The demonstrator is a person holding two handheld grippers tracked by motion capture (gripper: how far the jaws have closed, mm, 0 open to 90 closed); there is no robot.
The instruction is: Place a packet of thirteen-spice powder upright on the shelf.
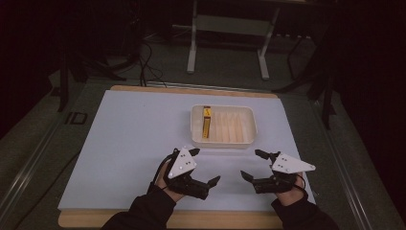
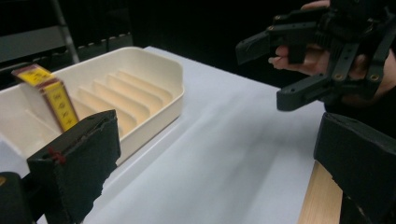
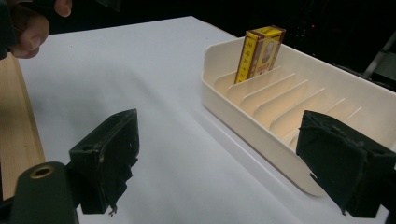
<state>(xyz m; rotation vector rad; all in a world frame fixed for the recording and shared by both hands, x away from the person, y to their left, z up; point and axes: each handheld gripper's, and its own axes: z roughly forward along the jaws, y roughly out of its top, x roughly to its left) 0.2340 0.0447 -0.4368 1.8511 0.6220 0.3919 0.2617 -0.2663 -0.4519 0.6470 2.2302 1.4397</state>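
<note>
Hands are holding both grippers low over the white table (image 1: 134,143), facing each other. Left gripper (image 1: 207,166) and right gripper (image 1: 250,164) are both gaping wide, holding nothing. Beyond them a cream slotted tray (image 1: 249,125) is sitting, with a yellow box (image 1: 206,122) standing upright in its leftmost slot.

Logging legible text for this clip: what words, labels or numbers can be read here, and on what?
Box in the tray: yellow and red print with a small picture, too blurred to read.
Floor marking left of the table: looks like "ID", dim and uncertain.
Grippers and tray: no text visible.
</note>
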